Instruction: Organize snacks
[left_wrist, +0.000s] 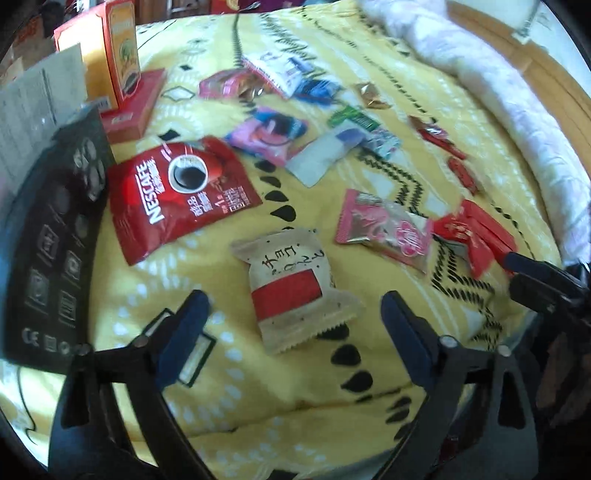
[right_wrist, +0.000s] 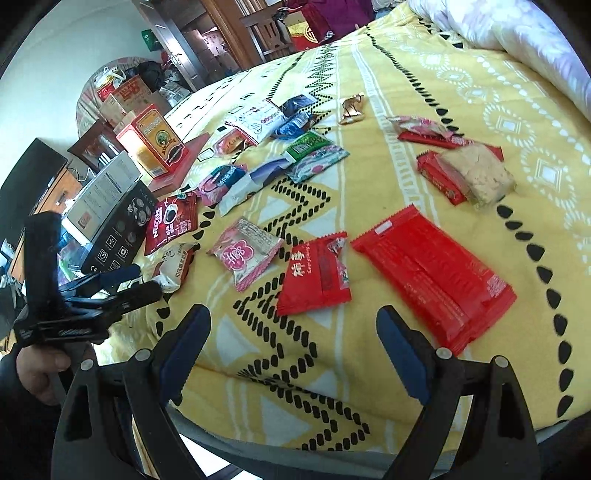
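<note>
Both tools gaped apart over the yellow patterned bed: between the left tool's fingers lay a crinkly beige-and-red packet, a glossy Nescafe sachet beyond-left, while the right tool faced flat red wrappers.

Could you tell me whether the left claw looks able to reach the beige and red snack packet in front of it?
Probably yes. The left claw is open, and the beige and red packet lies flat on the yellow blanket between its fingers, with nothing on it.
</note>
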